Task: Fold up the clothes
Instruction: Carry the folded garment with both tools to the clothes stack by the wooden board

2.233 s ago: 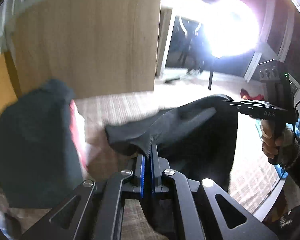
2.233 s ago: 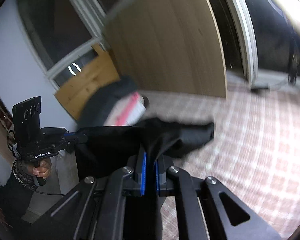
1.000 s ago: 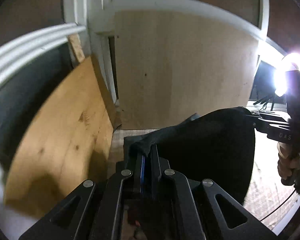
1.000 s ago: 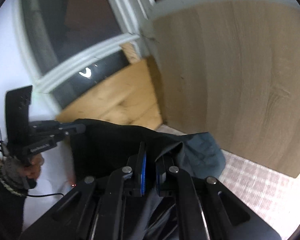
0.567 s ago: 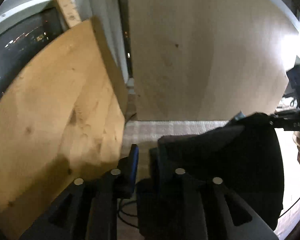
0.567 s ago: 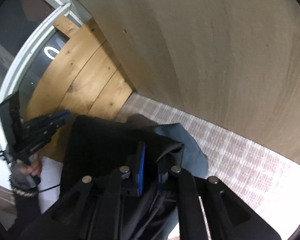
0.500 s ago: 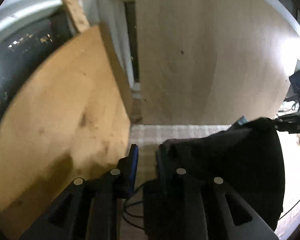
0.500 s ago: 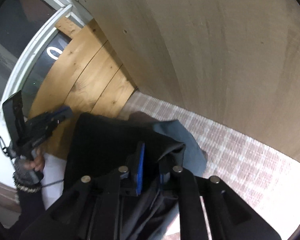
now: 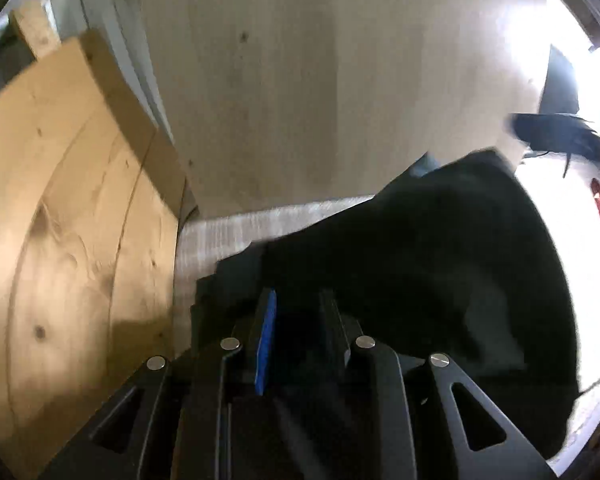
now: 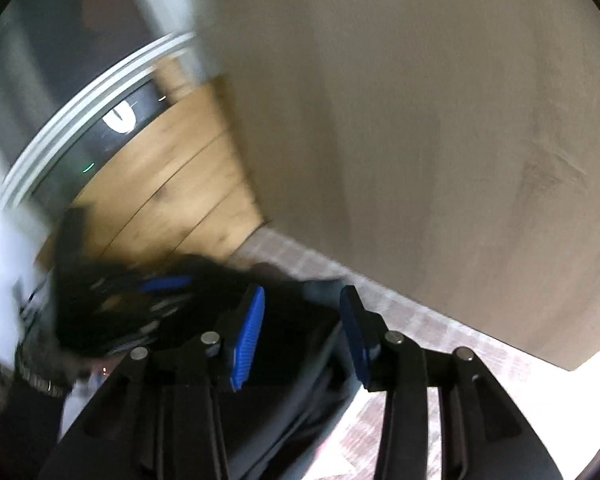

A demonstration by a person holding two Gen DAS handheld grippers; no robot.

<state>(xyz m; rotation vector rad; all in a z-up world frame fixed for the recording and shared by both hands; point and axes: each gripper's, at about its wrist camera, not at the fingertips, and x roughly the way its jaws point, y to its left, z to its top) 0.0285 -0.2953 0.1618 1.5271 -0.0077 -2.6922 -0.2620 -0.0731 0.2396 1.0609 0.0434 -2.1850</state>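
Black garment (image 9: 440, 264) lies on checked cloth (image 10: 412, 312); left gripper (image 9: 300, 300) and right gripper (image 10: 302, 300), just opening, stand parted over it, gripping nothing

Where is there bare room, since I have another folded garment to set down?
Bare checked cover runs along the foot of the pale board, right of the black garment. The corner by the pine boards is crowded with that garment.

Both wrist cameras look steeply down along their own fingers, close over the black garment (image 9: 440, 264) on checked bedding (image 10: 412, 320). They share the pale wooden panel (image 9: 320, 80) and, seemingly, the pine boards (image 10: 172, 200).
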